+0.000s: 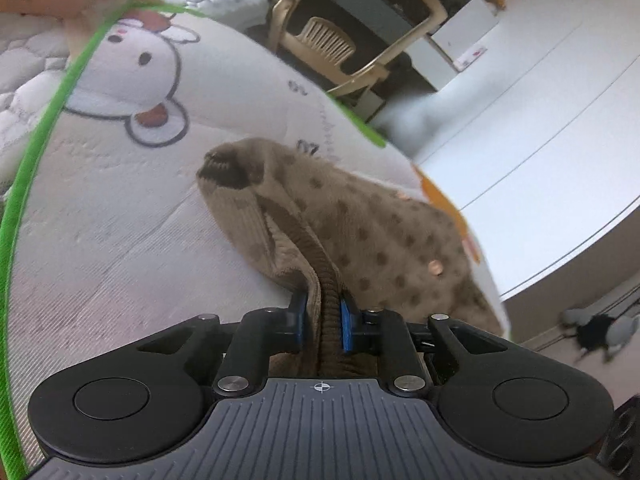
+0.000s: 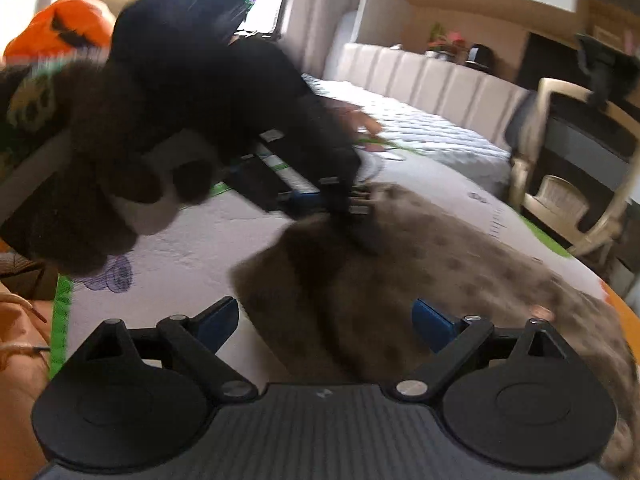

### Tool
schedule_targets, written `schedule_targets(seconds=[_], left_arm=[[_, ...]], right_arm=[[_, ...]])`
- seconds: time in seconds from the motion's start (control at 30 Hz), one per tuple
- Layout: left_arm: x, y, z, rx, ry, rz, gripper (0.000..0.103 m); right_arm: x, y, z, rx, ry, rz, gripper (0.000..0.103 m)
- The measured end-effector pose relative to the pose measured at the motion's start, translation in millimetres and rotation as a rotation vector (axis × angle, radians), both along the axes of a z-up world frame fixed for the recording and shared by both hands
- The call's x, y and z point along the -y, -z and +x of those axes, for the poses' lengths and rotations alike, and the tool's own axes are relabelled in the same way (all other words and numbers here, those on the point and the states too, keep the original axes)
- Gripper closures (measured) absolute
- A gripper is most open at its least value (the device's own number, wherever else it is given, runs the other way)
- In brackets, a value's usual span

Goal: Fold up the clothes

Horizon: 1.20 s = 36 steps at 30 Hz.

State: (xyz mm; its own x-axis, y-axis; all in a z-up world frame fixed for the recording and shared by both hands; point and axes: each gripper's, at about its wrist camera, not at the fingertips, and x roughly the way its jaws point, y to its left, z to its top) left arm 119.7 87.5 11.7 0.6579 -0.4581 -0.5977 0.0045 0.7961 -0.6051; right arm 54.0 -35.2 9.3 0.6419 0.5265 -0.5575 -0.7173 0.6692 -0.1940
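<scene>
Left gripper [image 1: 323, 318]: blue pads clamped on the ribbed brown edge of the spotted tan sweater [image 1: 372, 232]. Sweater lies on the cartoon-print mat [image 1: 120, 200] with green border, near its edge. Right gripper [image 2: 326, 320]: jaws spread wide, nothing between them, just above the sweater. No containers discernible.

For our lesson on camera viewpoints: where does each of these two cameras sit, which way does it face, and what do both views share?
Left wrist: sits on the left gripper, facing along its fingers, shut on the ribbed edge of the spotted brown sweater over the cartoon mat; no body shows.
Right wrist: sits on the open right gripper, hovering over the sweater, facing the other gripper and the person's brown sleeve.
Shared: sweater, mat, beige chair.
</scene>
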Motion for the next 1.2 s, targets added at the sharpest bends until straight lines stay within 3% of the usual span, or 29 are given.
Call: schedule_targets(seconds=[0.13, 0.2, 0.23, 0.3, 0.33, 0.4, 0.57, 0.63, 0.73, 0.77, 0.8, 0.9, 1.0, 1.03, 1.07, 1.1, 1.2], left_arm=[[9, -1, 8, -0.014, 0.011, 0.011, 0.084], [11, -1, 10, -0.013, 0.018, 0.021, 0.083], [10, -2, 10, -0.010, 0.022, 0.022, 0.081], [7, -4, 8, 0.003, 0.030, 0.015, 0.063], [3, -5, 7, 0.007, 0.023, 0.010, 0.055], [-6, -6, 7, 0.013, -0.010, -0.001, 0.020], [-21, 10, 23, -0.066, -0.050, -0.110, 0.009], [-20, 19, 36, -0.108, -0.044, -0.179, 0.009], [-14, 24, 52, -0.113, -0.069, -0.166, 0.010], [-12, 25, 56, -0.107, -0.075, -0.154, 0.016], [-11, 25, 59, -0.102, -0.076, -0.144, 0.037], [-11, 21, 60, -0.091, -0.058, -0.122, 0.066], [-13, 15, 60, -0.093, -0.057, -0.126, 0.074], [-12, 11, 60, -0.091, -0.056, -0.126, 0.074], [-8, 5, 59, -0.083, -0.050, -0.117, 0.075], [-4, -1, 58, -0.075, -0.043, -0.107, 0.075], [19, -26, 60, -0.028, -0.001, -0.057, 0.075]], right_arm=[[-14, 11, 20, 0.030, 0.070, -0.047, 0.012], [-6, 11, 34, -0.004, 0.127, -0.012, 0.032], [-2, 10, 41, -0.022, 0.156, 0.006, 0.035], [14, 10, 54, -0.106, 0.200, 0.088, 0.051], [20, 8, 57, -0.142, 0.217, 0.126, 0.053], [33, 5, 65, -0.214, 0.251, 0.202, 0.057], [39, 5, 64, -0.244, 0.257, 0.219, 0.057], [34, 6, 61, -0.209, 0.247, 0.186, 0.057], [25, 7, 54, -0.133, 0.231, 0.126, 0.056], [22, 8, 52, -0.108, 0.226, 0.107, 0.050], [19, 8, 50, -0.082, 0.221, 0.087, 0.036], [9, 9, 44, -0.007, 0.205, 0.027, 0.026], [0, 11, 38, 0.069, 0.188, -0.033, 0.025], [-3, 11, 36, 0.094, 0.183, -0.053, 0.027], [-6, 11, 34, 0.120, 0.177, -0.072, 0.038], [-9, 12, 32, 0.145, 0.172, -0.091, 0.055], [23, -8, 30, 0.174, 0.232, 0.009, 0.075]])
